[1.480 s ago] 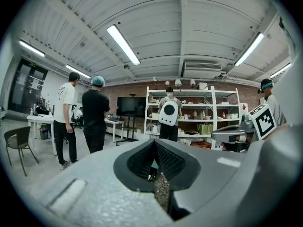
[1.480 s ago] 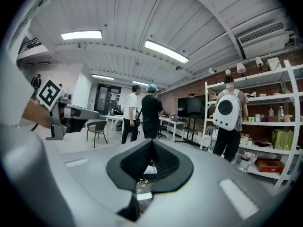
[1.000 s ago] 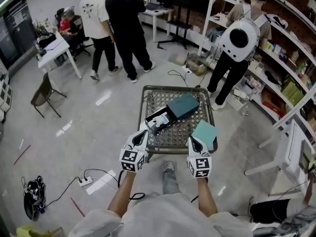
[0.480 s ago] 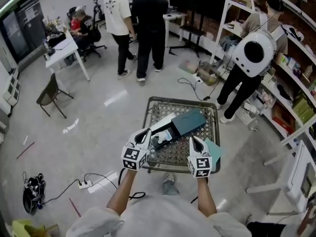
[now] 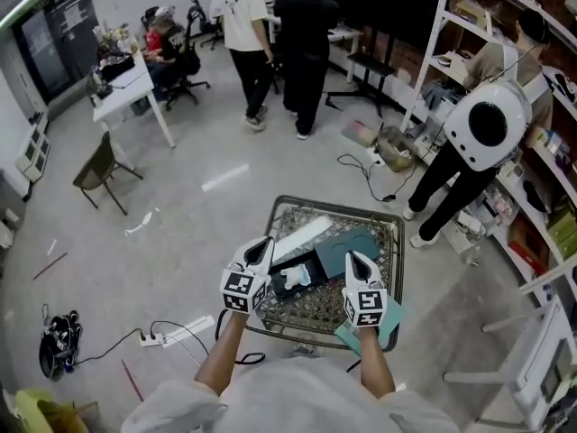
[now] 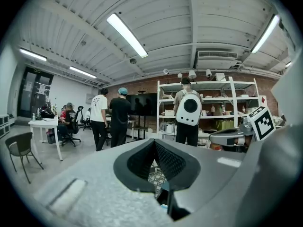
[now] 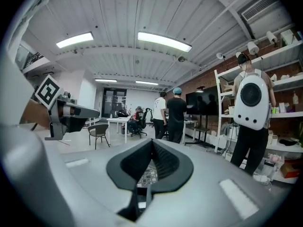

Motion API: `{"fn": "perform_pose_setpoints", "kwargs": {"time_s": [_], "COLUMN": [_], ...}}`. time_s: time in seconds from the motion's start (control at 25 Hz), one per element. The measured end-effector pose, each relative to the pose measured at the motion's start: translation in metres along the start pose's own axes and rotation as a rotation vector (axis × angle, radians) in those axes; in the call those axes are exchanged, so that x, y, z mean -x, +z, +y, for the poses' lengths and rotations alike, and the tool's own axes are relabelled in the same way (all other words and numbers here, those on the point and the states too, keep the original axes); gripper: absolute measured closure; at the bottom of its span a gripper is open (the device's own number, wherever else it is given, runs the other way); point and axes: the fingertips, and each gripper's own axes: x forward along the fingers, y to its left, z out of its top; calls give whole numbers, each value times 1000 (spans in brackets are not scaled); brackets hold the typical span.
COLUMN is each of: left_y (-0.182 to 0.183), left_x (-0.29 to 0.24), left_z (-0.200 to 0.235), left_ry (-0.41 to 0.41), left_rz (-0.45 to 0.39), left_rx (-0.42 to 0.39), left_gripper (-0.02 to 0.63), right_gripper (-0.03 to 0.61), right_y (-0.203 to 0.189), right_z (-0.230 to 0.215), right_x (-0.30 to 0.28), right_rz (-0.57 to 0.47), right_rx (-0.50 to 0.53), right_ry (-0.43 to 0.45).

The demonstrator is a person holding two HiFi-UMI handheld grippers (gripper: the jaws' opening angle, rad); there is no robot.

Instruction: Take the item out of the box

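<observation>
Workshop room, grey polished floor [image 5: 180,215].
A white table [image 5: 126,84] and chair [image 5: 95,162] are set far left of the left gripper [image 5: 262,243]; shelving [image 5: 545,88] is ranged ahead right; tube lights [image 6: 127,34] are fitted overhead.

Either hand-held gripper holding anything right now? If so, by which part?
Nothing is held. The left hand-held gripper and the right hand-held gripper both have their jaws together and empty, near the open box.

Metal mesh tabletop [image 5: 290,215]. On it: open black box [image 5: 290,287] front-centre, dark teal lid [image 5: 359,244] just right of it, white flat panel [image 5: 302,235] behind, light teal sheet [image 5: 392,318] at near-right edge.
</observation>
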Motion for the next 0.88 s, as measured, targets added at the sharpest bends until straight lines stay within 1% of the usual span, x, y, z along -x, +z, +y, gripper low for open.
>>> {"fn": "perform_pose_setpoints", "kwargs": {"time_s": [0.2, 0.48, 0.72, 0.88], "left_y": [-4, -22, -32, -42], "left_x": [-32, -62, -73, -79], "left_z": [12, 19, 30, 39], "left_ry": [28, 34, 4, -35], "left_rz": [17, 66, 83, 104], "left_rx": [14, 34, 42, 52], "left_gripper": [609, 609, 609, 609], "right_gripper": [578, 578, 578, 578], "right_y": [-4, -24, -35, -41], "right_z": [-21, -35, -24, -18], "right_x": [-32, -61, -78, -82], "right_rz": [15, 70, 102, 125], "right_rx": [-7, -27, -38, -43], "right_ry": [24, 45, 45, 10]}}
